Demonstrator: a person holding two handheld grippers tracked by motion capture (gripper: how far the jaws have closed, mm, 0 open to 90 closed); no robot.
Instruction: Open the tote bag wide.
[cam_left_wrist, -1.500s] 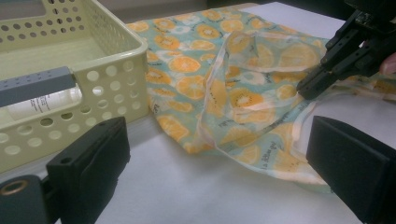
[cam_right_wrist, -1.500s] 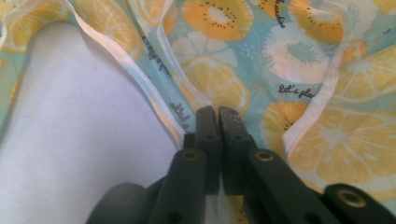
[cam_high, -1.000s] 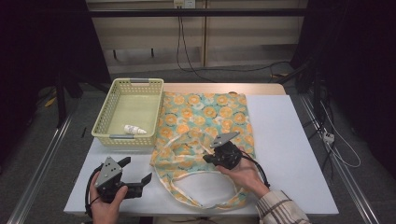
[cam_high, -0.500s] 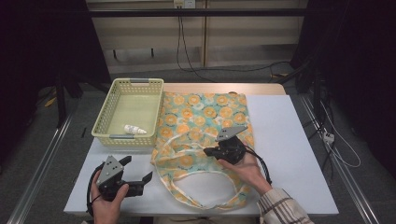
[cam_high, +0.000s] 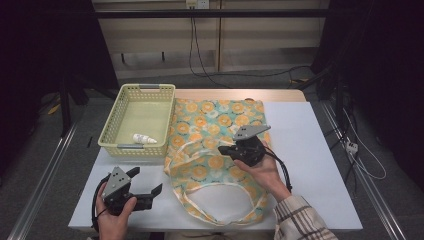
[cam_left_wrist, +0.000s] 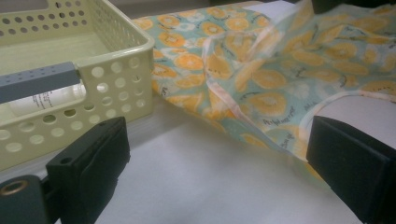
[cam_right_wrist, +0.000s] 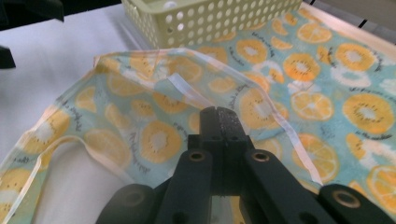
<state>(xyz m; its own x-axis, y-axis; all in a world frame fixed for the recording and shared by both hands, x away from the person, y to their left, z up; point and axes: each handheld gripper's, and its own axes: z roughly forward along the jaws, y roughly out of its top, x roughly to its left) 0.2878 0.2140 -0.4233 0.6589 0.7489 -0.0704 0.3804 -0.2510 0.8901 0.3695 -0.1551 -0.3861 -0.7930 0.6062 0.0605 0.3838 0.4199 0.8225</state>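
High view: fruit-print tote bag (cam_high: 220, 150) lies flat on the white tabletop (cam_high: 310, 150), its left edge just beside the yellow basket (cam_high: 112, 131); the loop handles (cam_high: 225, 197) trail toward the person's side. A small white bottle (cam_high: 144, 138) sits inside the basket, near its front wall.

Right gripper (cam_high: 231, 148) is over the bag's middle, jaws closed. In the right gripper view the tips (cam_right_wrist: 219, 116) meet with no gap, but whether any fabric is actually pinched between them cannot be told; a raised fold with a pale seam strip (cam_right_wrist: 187, 91) runs just ahead of the tips.

Left gripper (cam_high: 145, 192) rests low on the tabletop, off the bag's near-left corner, jaws wide open and holding nothing. The left gripper view has the bag hem between the jaws but farther off, with the basket wall (cam_left_wrist: 116, 84) on its other side.

Risks, as a judgement:
- If the right jaws hold one thin layer, a lift likely slips out, or drags the whole bag instead of opening it.
- If both layers are caught, the mouth stays shut.
- Dragging the bag leftward could shove the basket.
- The loose handles could snag the left gripper or its cable.
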